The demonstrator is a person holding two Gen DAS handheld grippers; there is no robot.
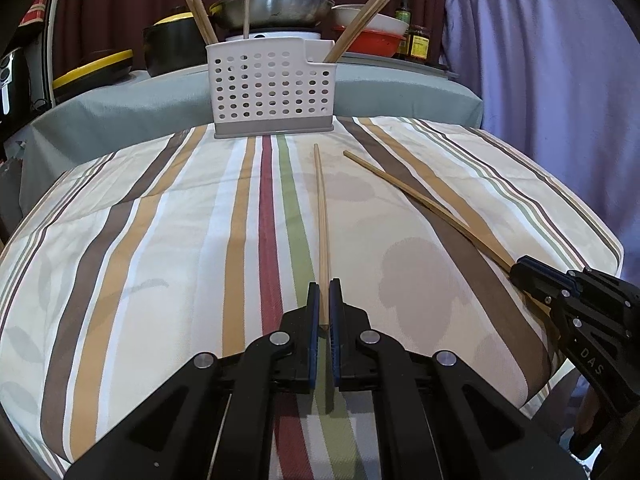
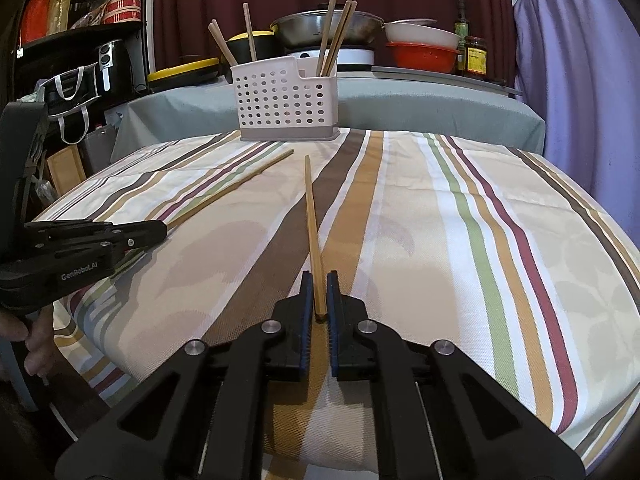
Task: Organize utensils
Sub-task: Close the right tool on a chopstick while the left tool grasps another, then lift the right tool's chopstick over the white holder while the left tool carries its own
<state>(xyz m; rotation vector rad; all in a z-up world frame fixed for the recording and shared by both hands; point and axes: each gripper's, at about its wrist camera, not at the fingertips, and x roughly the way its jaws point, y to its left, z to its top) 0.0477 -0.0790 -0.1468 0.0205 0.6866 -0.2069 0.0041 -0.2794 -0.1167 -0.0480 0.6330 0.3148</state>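
Two wooden chopsticks lie on the striped tablecloth, each with its near end in a gripper. My left gripper [image 1: 324, 300] is shut on the near end of the lighter chopstick [image 1: 321, 216], which points toward the white perforated caddy [image 1: 272, 88]. My right gripper [image 2: 320, 296] is shut on the near end of the darker chopstick [image 2: 312, 220]. In the left wrist view the right gripper [image 1: 520, 270] enters from the right, holding its chopstick [image 1: 420, 196]. The right wrist view shows the left gripper [image 2: 160, 232] with its chopstick [image 2: 236, 188]. Several chopsticks [image 2: 336, 36] stand upright in the caddy [image 2: 286, 100].
Behind the caddy a grey-covered surface [image 1: 120, 104] carries a metal wok [image 1: 276, 8], black pots with yellow rims [image 1: 172, 40], a red colander [image 2: 424, 56] with white bowl, and sauce jars [image 2: 474, 56]. A purple cloth [image 1: 552, 80] hangs at right. A dark shelf [image 2: 80, 32] stands at left.
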